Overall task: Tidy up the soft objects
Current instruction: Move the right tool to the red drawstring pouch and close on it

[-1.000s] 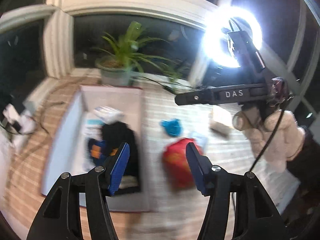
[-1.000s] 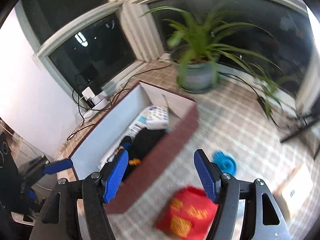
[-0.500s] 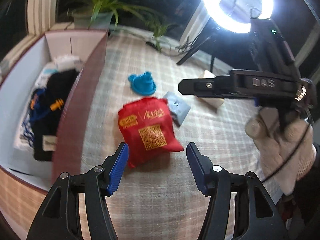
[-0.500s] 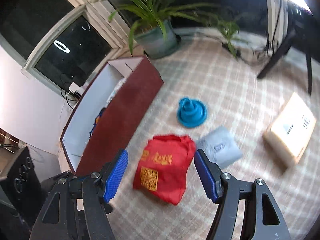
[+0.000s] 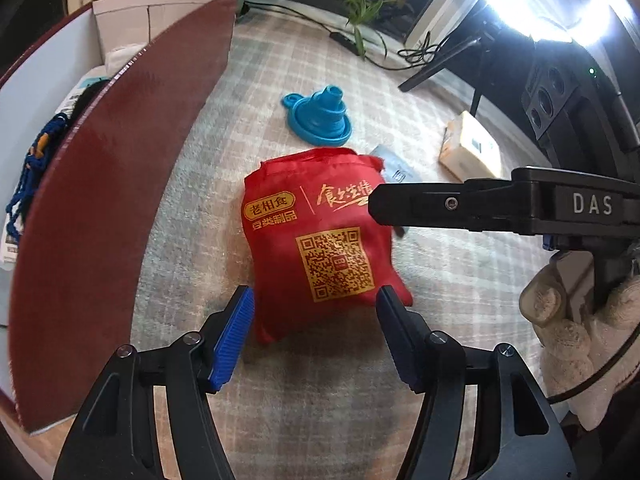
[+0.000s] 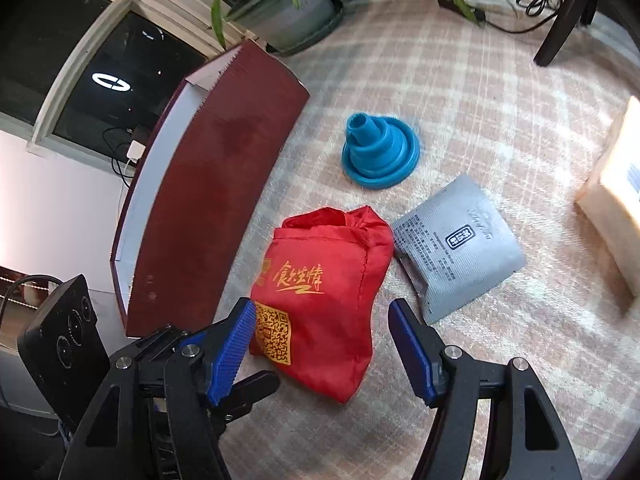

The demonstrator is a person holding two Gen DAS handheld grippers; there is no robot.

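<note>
The dark-red cardboard box (image 5: 120, 184) at left, white inside, holds dark clothing and a blue cord (image 5: 28, 168). Just right of its wall, on the checked woven mat (image 6: 460, 92), lies the crumpled red fabric bag (image 5: 320, 240); a ribbed blue funnel (image 6: 380, 152) sits beyond, a flat grey pouch (image 6: 456, 244) touching its right. Left hand-held gripper (image 5: 314, 340), jaws just opening, and right hand-held gripper (image 6: 322, 350) both straddle the bag's near end, wide, empty.
</note>
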